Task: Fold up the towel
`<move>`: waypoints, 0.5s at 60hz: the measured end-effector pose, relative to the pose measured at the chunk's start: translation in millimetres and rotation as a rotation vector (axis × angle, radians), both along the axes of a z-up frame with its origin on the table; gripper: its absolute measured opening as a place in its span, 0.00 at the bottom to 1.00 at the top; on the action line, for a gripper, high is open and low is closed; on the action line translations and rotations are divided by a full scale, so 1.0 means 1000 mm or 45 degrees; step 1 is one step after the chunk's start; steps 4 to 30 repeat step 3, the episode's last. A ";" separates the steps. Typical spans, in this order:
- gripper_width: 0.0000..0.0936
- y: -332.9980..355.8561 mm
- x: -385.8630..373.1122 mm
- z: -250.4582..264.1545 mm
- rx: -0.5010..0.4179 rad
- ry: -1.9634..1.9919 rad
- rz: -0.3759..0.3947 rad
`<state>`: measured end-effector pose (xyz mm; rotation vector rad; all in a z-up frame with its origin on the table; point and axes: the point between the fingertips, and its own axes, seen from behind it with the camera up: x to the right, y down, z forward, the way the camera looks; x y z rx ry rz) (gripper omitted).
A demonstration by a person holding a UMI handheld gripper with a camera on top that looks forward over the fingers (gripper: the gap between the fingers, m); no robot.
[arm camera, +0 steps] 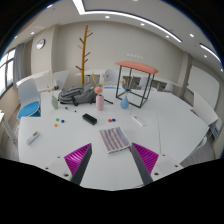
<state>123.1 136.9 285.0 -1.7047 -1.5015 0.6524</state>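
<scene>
A small striped towel (113, 139), purple and white, lies flat on the white table (160, 125) just ahead of my fingers and between their tips. My gripper (112, 158) is open and empty, its two magenta pads (79, 157) spread wide apart a little above the table. The towel's near edge reaches roughly level with the fingertips. Nothing is held.
On the table beyond the towel lie a black remote-like object (89, 119), a pink bottle (99, 101), a blue cup (125, 102), a green bottle (55, 101) and small bits. A dark bag (76, 95), a wooden coat stand (84, 50) and a stool-like side table (136, 80) stand further back.
</scene>
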 end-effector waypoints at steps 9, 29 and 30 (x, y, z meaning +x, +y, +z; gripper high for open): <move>0.91 -0.002 0.001 -0.002 -0.017 -0.006 0.000; 0.91 -0.002 0.001 -0.002 -0.017 -0.006 0.000; 0.91 -0.002 0.001 -0.002 -0.017 -0.006 0.000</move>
